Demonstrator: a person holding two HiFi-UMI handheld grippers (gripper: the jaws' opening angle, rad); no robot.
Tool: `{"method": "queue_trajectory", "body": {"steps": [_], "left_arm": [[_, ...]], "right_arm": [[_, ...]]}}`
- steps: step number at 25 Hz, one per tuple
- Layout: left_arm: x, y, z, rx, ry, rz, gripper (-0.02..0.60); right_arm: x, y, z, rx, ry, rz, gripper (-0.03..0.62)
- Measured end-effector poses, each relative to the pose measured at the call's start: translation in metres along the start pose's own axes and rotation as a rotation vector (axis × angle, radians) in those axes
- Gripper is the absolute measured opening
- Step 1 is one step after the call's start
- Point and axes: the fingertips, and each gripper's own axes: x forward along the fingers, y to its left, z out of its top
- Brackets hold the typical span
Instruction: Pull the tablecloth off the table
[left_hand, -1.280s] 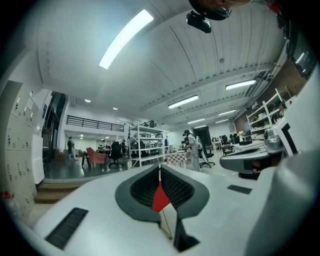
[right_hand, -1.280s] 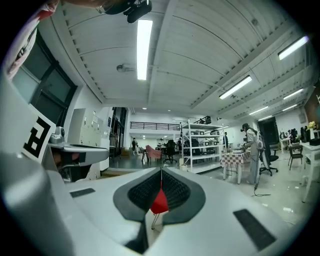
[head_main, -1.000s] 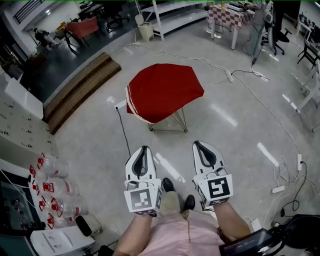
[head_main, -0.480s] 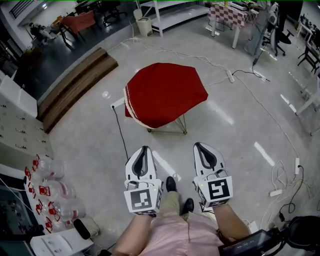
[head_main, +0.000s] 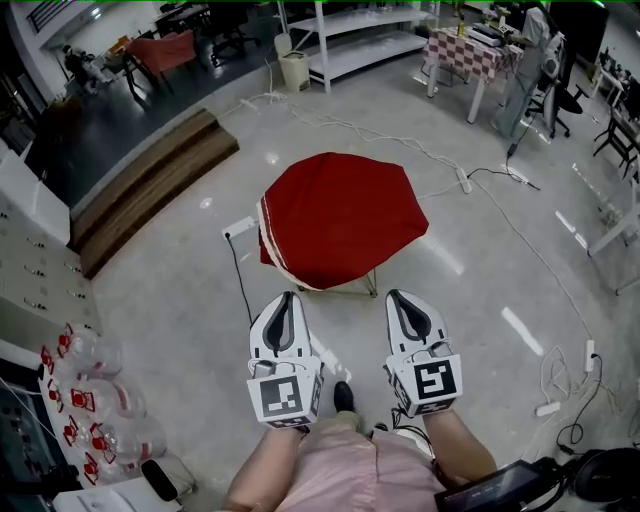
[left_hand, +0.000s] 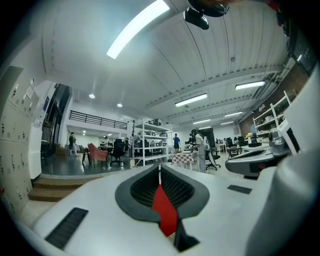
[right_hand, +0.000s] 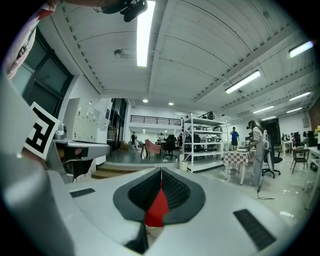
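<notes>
Red tablecloth (head_main: 340, 215) lay spread and untouched, with the left tool (head_main: 288, 298) and right tool (head_main: 398, 296) hanging short of it, jaws together and empty. This was seemingly the approach step. Next, the tools would need to reach closer and open onto its near edge.

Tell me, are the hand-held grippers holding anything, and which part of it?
Nothing is held. The left hand-held gripper and the right hand-held gripper are both shut and empty; the red tablecloth lies untouched ahead.

A lab hall with shelving racks (head_main: 350, 35) and floor power strips (head_main: 463, 180).
</notes>
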Motion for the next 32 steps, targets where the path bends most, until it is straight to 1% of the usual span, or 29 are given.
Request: {"method": "queue_trajectory", "body": {"steps": [5, 14, 19, 24, 32], "left_arm": [[0.022, 0.016, 0.01, 0.003, -0.021, -0.017, 0.035], [0.06, 0.034, 0.007, 0.003, -0.027, -0.057, 0.035], [0.077, 0.038, 0.001, 0.008, -0.001, -0.06, 0.035], [0.094, 0.031, -0.009, 0.018, 0.028, -0.07, 0.035], [0.145, 0.023, -0.02, 0.036, 0.081, -0.068, 0.035]], "right_arm": [[0.028, -0.002, 0.015, 0.0, -0.013, -0.025, 0.017], [0.068, -0.007, 0.024, -0.007, -0.022, -0.057, 0.017], [0.076, -0.023, 0.024, 0.012, -0.025, -0.087, 0.017], [0.082, -0.045, 0.014, 0.039, -0.008, -0.113, 0.017], [0.12, -0.087, -0.002, 0.07, 0.033, -0.118, 0.017]]}}
